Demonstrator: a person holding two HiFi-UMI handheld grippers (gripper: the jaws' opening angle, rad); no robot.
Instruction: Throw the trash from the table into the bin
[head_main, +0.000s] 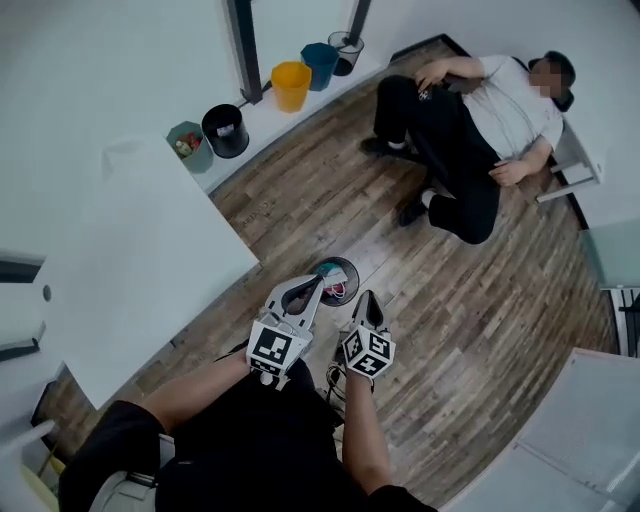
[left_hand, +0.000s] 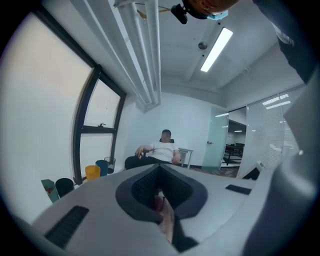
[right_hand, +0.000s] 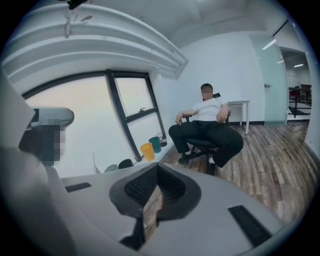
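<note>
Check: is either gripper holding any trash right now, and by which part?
Nothing is held: the left gripper and the right gripper are both shut with nothing clamped between their jaws.

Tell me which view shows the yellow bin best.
The head view: the yellow bin appears largest and whole, seen from above, open mouth visible. Both gripper views show it small and distant, from the side.

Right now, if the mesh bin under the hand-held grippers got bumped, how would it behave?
The mesh bin looks wire-walled and small, so probably light. On the wood floor it would likely slide; a high knock might tip it.
</note>
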